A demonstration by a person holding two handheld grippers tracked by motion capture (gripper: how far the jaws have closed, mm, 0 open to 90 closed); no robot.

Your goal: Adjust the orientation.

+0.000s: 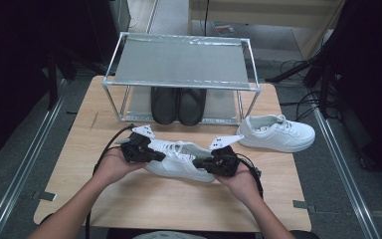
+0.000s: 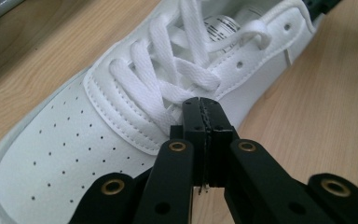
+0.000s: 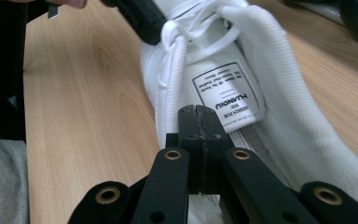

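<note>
**Shoe rack half filled, white pair still out**

Shoe rack [image 1: 181,64]: black shoes [image 1: 178,104] on the lower tier, top shelf bare. Second white sneaker [image 1: 277,132] on the table, right of the rack. Near white sneaker [image 1: 179,159] lies in front of the rack. Left gripper [image 2: 201,109] over its laces, right gripper [image 3: 196,116] at its tongue: jaws closed, pinching nothing visible.

Bare wooden table [image 1: 144,199] lies open near the person and at far left. A white sneaker [image 1: 277,132] blocks the far right; a metal shoe rack [image 1: 181,62] holding black shoes [image 1: 178,104] bars the far edge
</note>
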